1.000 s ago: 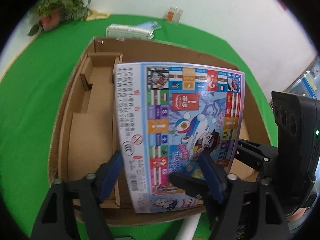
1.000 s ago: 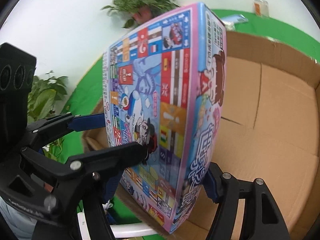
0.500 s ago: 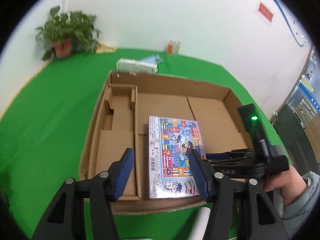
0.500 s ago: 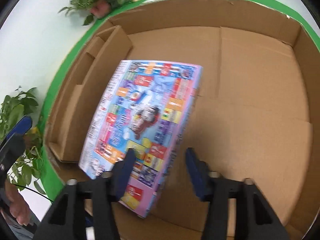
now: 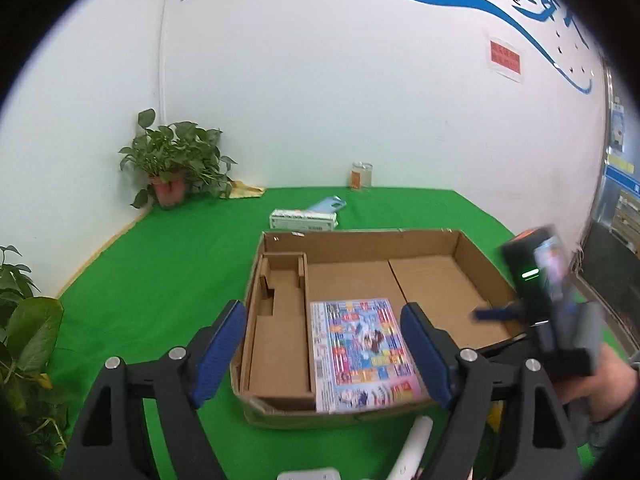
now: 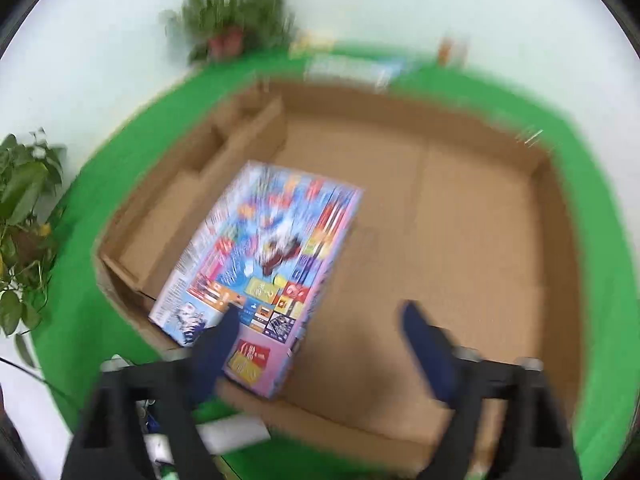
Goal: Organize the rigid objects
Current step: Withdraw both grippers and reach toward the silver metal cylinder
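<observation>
The colourful board-game box (image 5: 362,354) lies flat on the floor of the cardboard tray (image 5: 476,258), low in the left-wrist frame, its left edge against the divider of the narrow left compartment and its near end at the tray's front wall. That placement looks finished. Neither tool holds anything: the left gripper (image 5: 322,354) has its jaws spread wide with the box seen between them but well below, and the right gripper (image 6: 320,348) also has its jaws spread, one blue finger overlapping the box's near corner in the picture; whether it touches is unclear through the blur.

What is left, as a judgement: the white-and-green carton (image 5: 303,219) and the light blue flat item (image 5: 329,204) lie on the green surface (image 5: 160,280) beyond the tray's far wall, in the middle of the frame, and may be next. Most of the tray floor is bare cardboard.

The left-wrist view shows the room sharply: a potted plant (image 5: 176,164) at centre left, a glass jar (image 5: 361,176) by the wall, and the right tool's body blurred at the right edge with a hand behind it. The right-wrist view, heavily smeared, looks down into the tray and shows the box's pink side face (image 6: 320,284), which the other view does not reveal.
</observation>
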Tool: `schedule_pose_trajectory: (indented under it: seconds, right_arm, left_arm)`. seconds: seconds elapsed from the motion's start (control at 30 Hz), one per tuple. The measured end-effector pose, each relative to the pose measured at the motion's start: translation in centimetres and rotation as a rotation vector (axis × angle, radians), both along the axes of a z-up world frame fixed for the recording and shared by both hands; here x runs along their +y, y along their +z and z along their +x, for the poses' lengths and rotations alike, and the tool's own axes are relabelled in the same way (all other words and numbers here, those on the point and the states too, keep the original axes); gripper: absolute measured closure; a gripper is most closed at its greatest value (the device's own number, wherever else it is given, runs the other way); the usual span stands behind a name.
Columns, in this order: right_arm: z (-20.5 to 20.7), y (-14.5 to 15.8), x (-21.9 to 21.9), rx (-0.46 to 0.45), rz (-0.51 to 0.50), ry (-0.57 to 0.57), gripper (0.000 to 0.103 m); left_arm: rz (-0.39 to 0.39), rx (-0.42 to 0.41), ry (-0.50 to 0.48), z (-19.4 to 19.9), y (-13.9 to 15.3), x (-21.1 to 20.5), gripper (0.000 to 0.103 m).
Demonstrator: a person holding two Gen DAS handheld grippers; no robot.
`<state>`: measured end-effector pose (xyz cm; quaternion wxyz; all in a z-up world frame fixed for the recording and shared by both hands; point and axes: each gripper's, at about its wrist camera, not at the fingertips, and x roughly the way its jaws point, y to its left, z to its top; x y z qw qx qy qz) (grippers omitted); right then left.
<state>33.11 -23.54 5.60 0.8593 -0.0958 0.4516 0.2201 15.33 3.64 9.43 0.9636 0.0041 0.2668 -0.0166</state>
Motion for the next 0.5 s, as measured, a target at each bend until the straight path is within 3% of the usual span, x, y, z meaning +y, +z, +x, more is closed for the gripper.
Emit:
schedule_pose_trajectory:
  seconds: [0.07,0.1,0.13,0.17,0.2,0.27,0.3,0.33,0.37,0.4,0.43,0.47,0.5]
  right_arm:
    - [-4.3,2.7,-1.2,-0.156,-0.003,-0.052,0.000]
    - [-6.3,3.1,-0.8,-0.192,-0.004,-0.063,0.000]
    - [-8.0,4.0,-1.2,-0.223,-0.002,-0.078,0.000]
    - [-9.9,4.7,-1.9,-0.251,0.013,-0.096,0.001]
    - [-11.5,5.1,-2.1,-0.271,0.031,-0.115,0.005]
    - [-14.3,5.8,-3.5,-0.276,0.056,-0.135,0.047]
    - [-15.8,6.0,-3.0,-0.275,0.057,-0.146,0.052]
    - [-17.1,6.3,-3.7,-0.280,0.058,-0.161,0.051]
    - [-18.5,6.5,-3.9,-0.295,0.057,-0.177,0.046]
    - [-19.9,6.4,-4.1,-0.300,0.053,-0.192,0.037]
    - [-21.0,5.8,-4.1,-0.299,0.057,-0.203,0.011]
    - [-22.1,5.9,-4.6,-0.301,0.065,-0.219,0.001]
    - [-23.3,5.4,-4.7,-0.311,0.070,-0.226,0.000]
  left_arm:
    - [-0.014,0.026,-0.016,-0.7,-0.5,0.0,0.025]
    - [-0.023,0.040,-0.017,-1.0,-0.8,0.0,0.046]
    - [-0.037,0.061,-0.031,-1.7,-1.1,0.0,0.089]
    - [-0.042,0.083,-0.045,-2.2,-1.2,-0.4,0.101]
    - [-0.045,0.079,-0.047,-2.8,-1.2,-0.7,0.101]
    - [-0.079,-0.002,-0.078,-4.7,-0.4,-1.3,0.101]
    - [-0.101,-0.027,-0.089,-5.4,-0.1,-1.6,0.090]
    - [-0.118,-0.039,-0.088,-6.1,0.3,-1.8,0.048]
    - [-0.128,-0.046,-0.080,-6.6,0.4,-2.0,0.019]
    - [-0.140,-0.071,-0.058,-7.4,0.6,-2.1,0.002]
    - [-0.142,-0.113,-0.036,-8.5,0.6,-2.4,0.001]
    - [-0.124,-0.118,-0.035,-8.9,0.5,-2.7,0.001]
    - [-0.098,-0.110,-0.040,-9.2,0.3,-3.2,0.001]
